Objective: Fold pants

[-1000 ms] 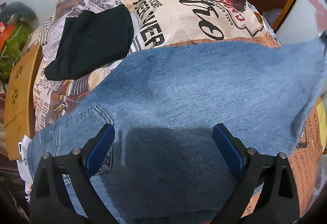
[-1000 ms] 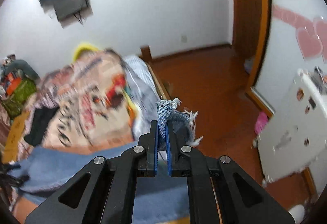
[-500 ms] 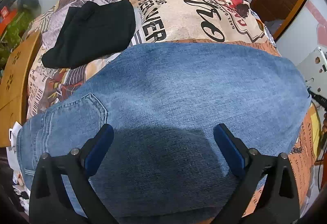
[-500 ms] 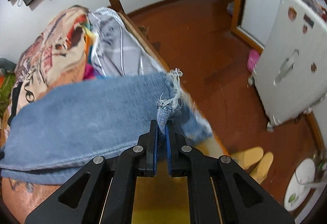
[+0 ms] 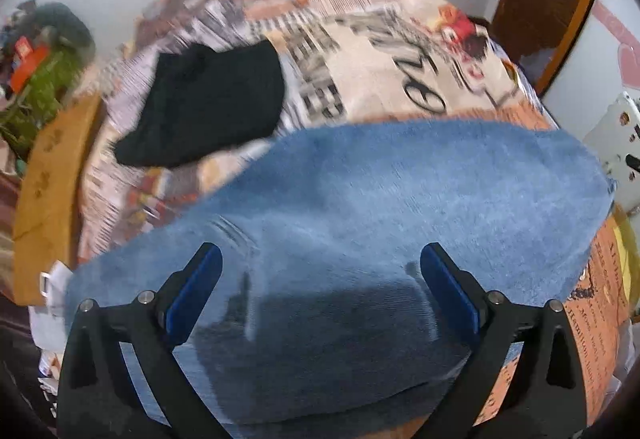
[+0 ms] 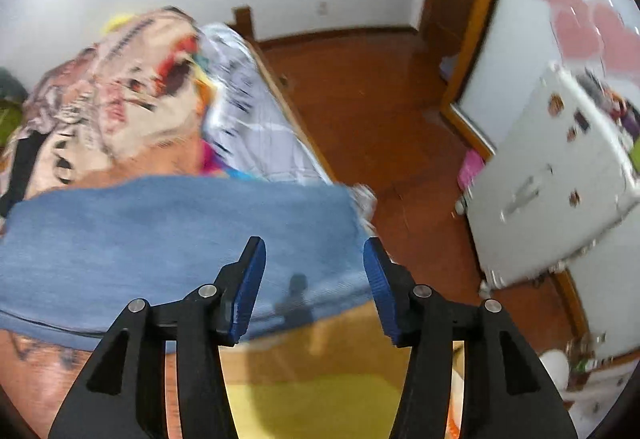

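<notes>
The left gripper [image 5: 320,271] stands wide, its blue pads spread over the pants [image 5: 380,231] with nothing between them. The right gripper [image 6: 314,267] is also parted, though less widely, empty above the pants [image 6: 168,239] near their frayed hem end. The pants are light blue denim, lying flat across the near part of the bed [image 5: 380,51] as a broad folded band, smooth on top (both views are motion-blurred, so stitching is hard to read). A printed newspaper-style cover lies beneath them.

Only the left wrist view shows the black garment [image 5: 208,99] on the cover, well apart from the denim, and the wooden board [image 5: 48,179] at the bed's left edge. Only the right wrist view shows the reddish wood floor [image 6: 380,111], the white cabinet [image 6: 560,191] and the bare yellow surface [image 6: 312,403] below the fingers.
</notes>
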`<action>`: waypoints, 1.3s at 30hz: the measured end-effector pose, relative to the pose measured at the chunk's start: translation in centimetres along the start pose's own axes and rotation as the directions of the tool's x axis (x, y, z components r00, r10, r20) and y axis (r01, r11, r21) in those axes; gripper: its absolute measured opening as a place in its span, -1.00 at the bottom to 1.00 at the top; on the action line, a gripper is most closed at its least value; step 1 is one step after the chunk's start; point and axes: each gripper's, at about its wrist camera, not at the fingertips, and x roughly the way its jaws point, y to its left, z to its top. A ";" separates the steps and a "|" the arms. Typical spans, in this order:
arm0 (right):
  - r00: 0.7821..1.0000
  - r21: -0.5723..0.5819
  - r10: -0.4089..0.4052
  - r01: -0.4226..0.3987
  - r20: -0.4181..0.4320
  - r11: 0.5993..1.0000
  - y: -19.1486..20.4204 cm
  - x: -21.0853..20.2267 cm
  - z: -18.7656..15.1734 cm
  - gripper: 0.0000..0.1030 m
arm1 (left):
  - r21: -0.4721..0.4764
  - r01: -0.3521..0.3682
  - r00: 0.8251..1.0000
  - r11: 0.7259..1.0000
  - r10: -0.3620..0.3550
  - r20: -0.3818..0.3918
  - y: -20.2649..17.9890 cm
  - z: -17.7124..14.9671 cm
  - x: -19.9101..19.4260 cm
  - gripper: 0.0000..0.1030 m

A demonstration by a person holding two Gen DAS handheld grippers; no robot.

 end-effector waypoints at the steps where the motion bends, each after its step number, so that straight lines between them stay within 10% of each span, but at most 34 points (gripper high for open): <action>1: 0.999 -0.017 0.024 -0.023 0.025 1.000 1.2 -0.8 0.7 -0.06 | -0.011 -0.010 1.000 1.000 0.010 0.028 0.8 0.2 -0.9 0.95; 14: 0.923 -0.321 0.365 -0.312 0.122 0.894 20.2 -5.5 5.8 0.06 | -0.230 -0.179 0.967 0.957 0.214 0.136 15.9 -0.7 -6.7 0.95; 30: 0.871 -0.566 0.452 -0.474 -0.191 0.674 40.1 3.1 4.5 0.17 | -0.397 -0.199 0.980 0.896 0.174 -0.098 28.1 -6.9 1.6 0.95; 39: 0.845 -0.595 0.400 -0.534 -0.355 0.601 45.5 9.7 3.1 0.16 | -0.478 -0.101 0.989 0.873 0.034 -0.146 28.9 -9.2 5.3 0.00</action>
